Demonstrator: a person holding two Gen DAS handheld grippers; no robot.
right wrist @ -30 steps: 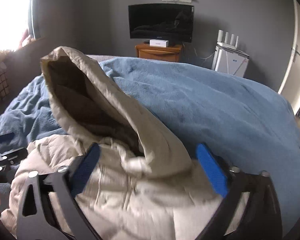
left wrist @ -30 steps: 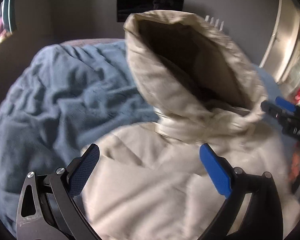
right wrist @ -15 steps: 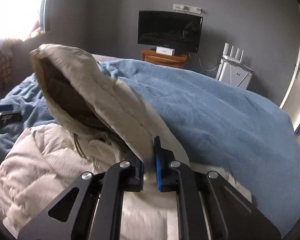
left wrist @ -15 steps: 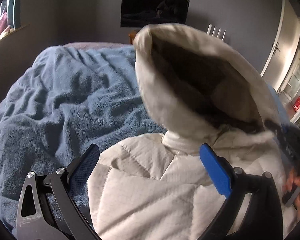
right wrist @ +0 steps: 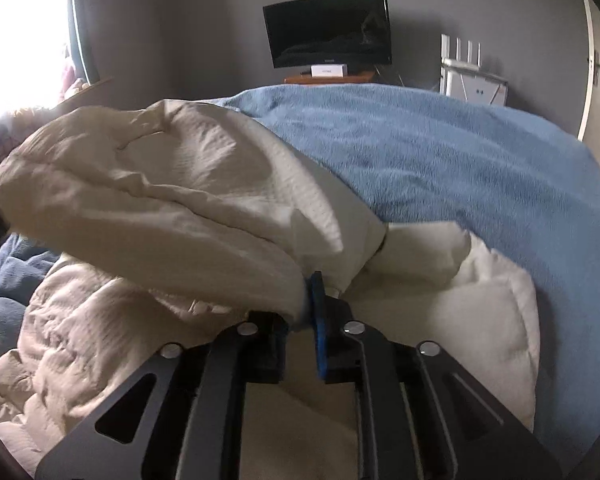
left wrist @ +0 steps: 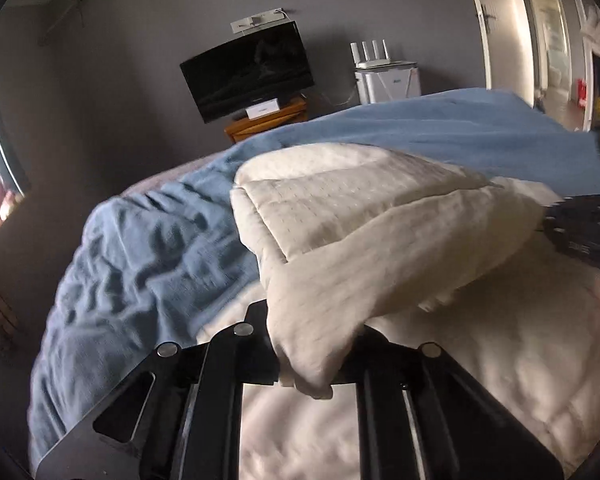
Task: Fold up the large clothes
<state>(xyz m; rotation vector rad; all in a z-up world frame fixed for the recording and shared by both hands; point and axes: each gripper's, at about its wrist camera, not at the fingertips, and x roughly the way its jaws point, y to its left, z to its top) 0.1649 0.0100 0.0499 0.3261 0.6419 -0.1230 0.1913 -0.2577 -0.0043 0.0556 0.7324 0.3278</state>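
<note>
A cream quilted hooded jacket lies on a blue blanket on the bed. My left gripper is shut on the hood's left side, and the hood is lifted and tipped forward over the jacket's body. My right gripper is shut on the hood's right side; its blue pad shows beside the pinched cloth. The jacket's body spreads below both grippers. The right gripper's black frame shows at the right edge of the left wrist view.
The blue blanket covers the bed beyond the jacket. A dark TV on a wooden stand and a white appliance stand against the grey far wall. A bright window is at left, a doorway at right.
My left gripper has shut on the hood; it was open half a second ago. Both grippers have pulled the upright hood forward and down over the jacket's body.
</note>
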